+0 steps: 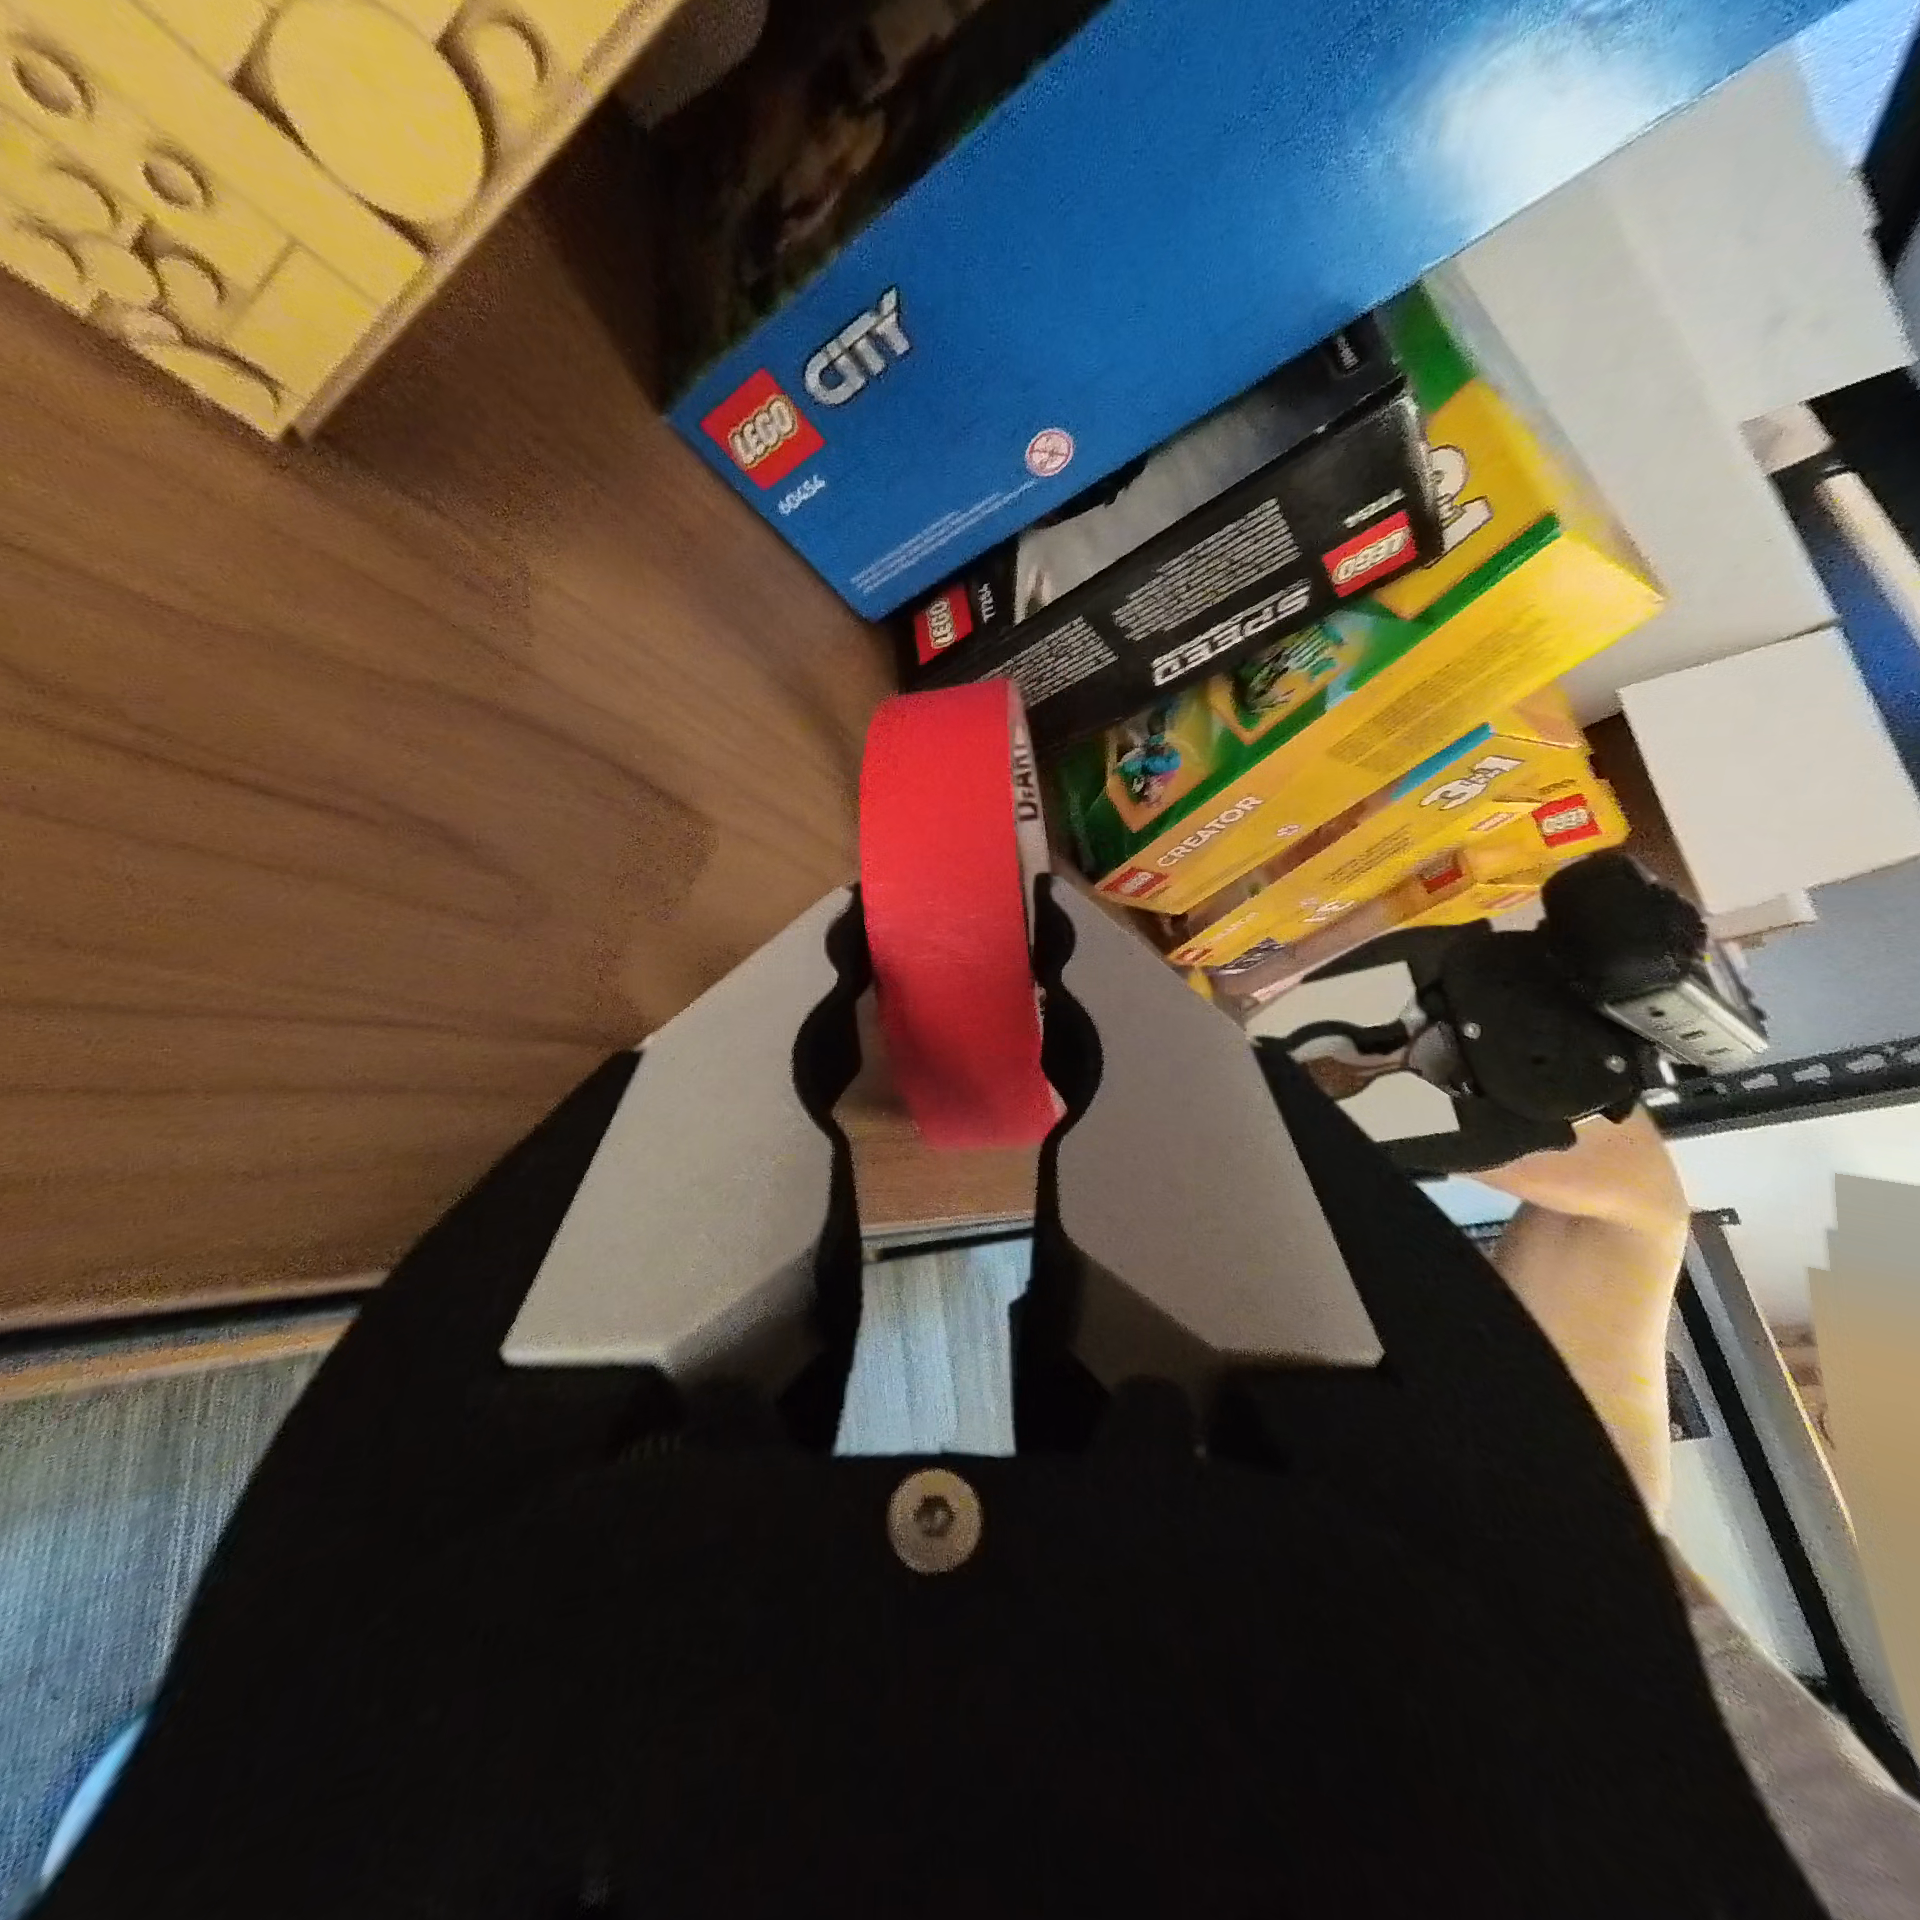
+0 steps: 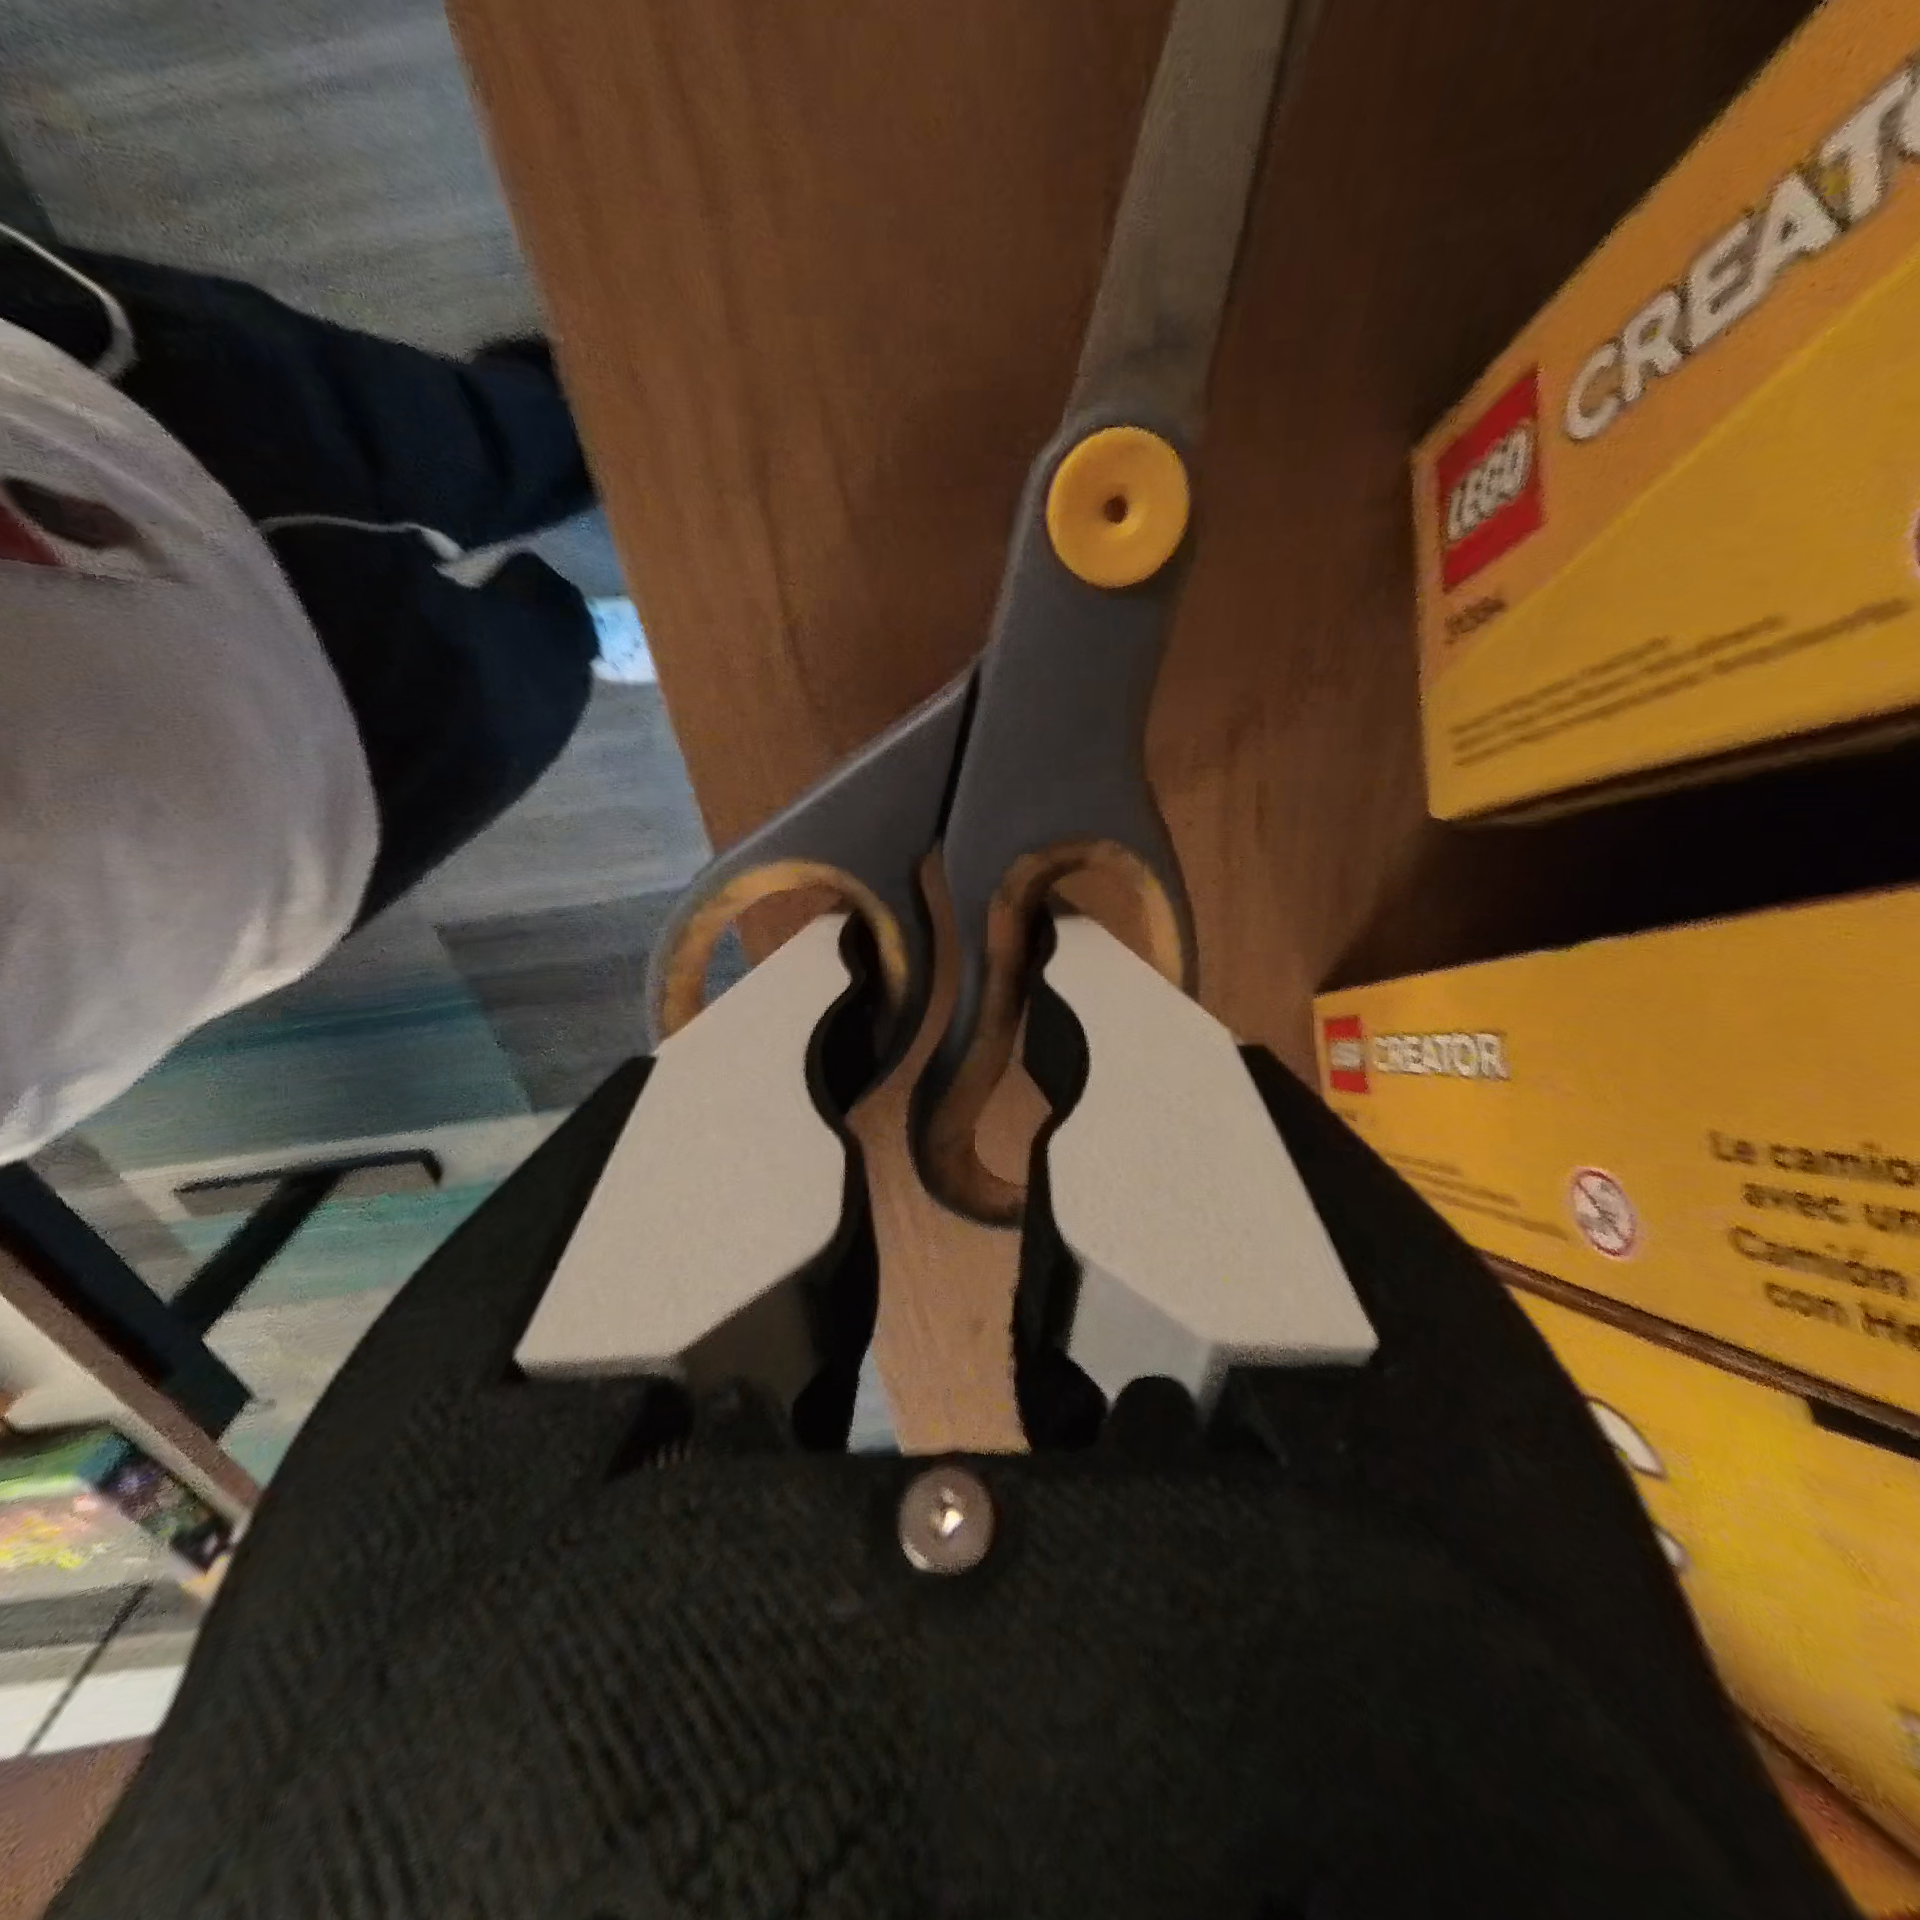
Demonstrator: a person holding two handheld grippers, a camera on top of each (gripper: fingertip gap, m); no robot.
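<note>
Black-and-grey left gripper (image 1: 948, 925) sits closest to the lens, jaws clenched on a red tape roll (image 1: 951, 914) held edge-on between the fingers, roll sticking out fwd past the tips. Under it: brown wood-grain tabletop (image 1: 343, 790), its edge running across w/ grey carpet floor (image 1: 94, 1538) below. Room is blurred; pale yellow patterned box (image 1: 208, 177) at top left corner of the table. Behind the tape, a stack of toy-brick boxes: blue box (image 1: 1091, 312) on a black box (image 1: 1195, 613), then yellow boxes (image 1: 1382, 727) beneath. Farther right, the other gripper (image 1: 1496, 1039) shows, w/ a person's arm (image 1: 1590, 1278) behind it.

Right gripper (image 2: 951, 977): jaws closed on grey scissors (image 2: 1060, 727) w/ yellow pivot, gripping the handle loops, blades pointing away along the same wood top (image 2: 831, 364). Two yellow boxes (image 2: 1662, 520) stacked just to the right. At left, a person's white top and dark trousers (image 2: 416, 623) over carpet. Box contents can't be seen.
</note>
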